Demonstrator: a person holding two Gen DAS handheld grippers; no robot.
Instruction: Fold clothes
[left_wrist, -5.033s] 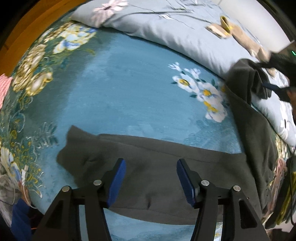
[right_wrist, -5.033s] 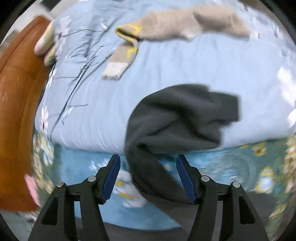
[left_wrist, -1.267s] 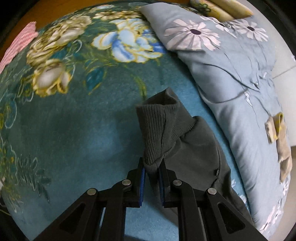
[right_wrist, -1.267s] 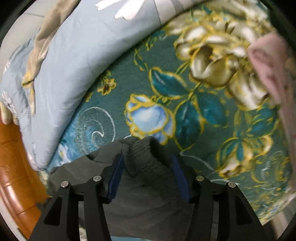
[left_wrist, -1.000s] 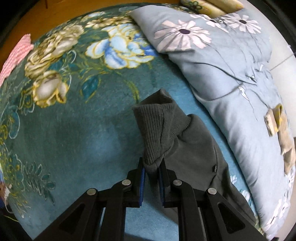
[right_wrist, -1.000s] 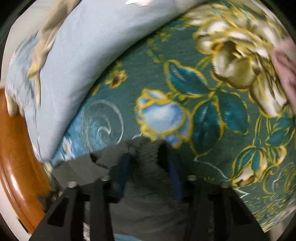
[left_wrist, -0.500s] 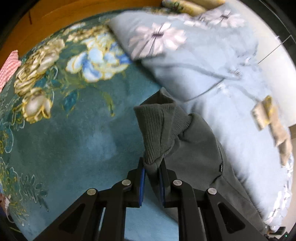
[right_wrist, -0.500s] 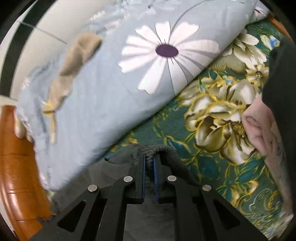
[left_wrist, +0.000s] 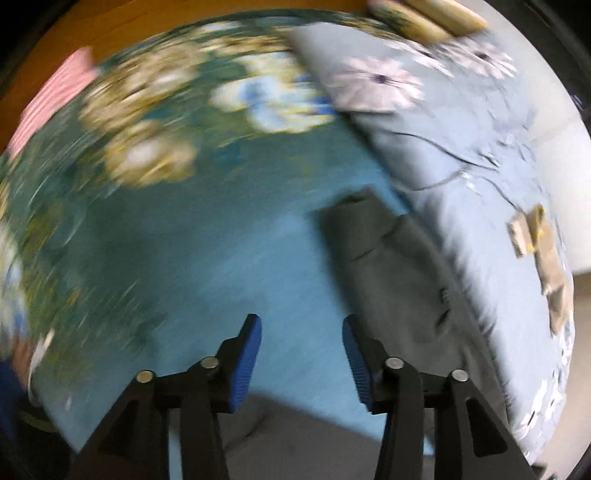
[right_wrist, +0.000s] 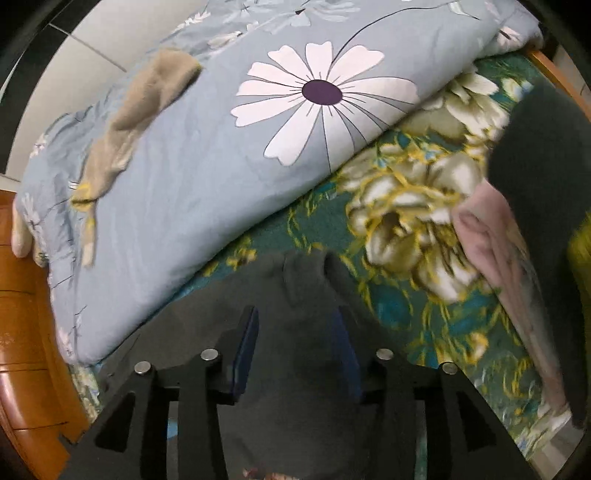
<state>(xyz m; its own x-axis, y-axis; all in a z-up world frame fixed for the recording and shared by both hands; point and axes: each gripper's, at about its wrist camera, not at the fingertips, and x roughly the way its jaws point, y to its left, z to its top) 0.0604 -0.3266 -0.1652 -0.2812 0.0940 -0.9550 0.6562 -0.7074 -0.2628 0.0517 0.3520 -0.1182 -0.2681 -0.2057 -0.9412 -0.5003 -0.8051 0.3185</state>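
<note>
Lying on the teal floral blanket (left_wrist: 207, 251), the dark grey garment (left_wrist: 399, 273) stretches its long axis away from the left gripper (left_wrist: 301, 354) along the edge of the pale blue daisy-print quilt (left_wrist: 476, 155), off to that gripper's right. Both grippers stand spread, pinching nothing. The right gripper (right_wrist: 295, 350) looks nearer, with the ribbed end (right_wrist: 306, 273) straight ahead between its fingers, so I'd expect it to reach first.

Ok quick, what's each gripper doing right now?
Left gripper: open, holding nothing.
Right gripper: open, over the dark grey garment, not gripping it.
</note>
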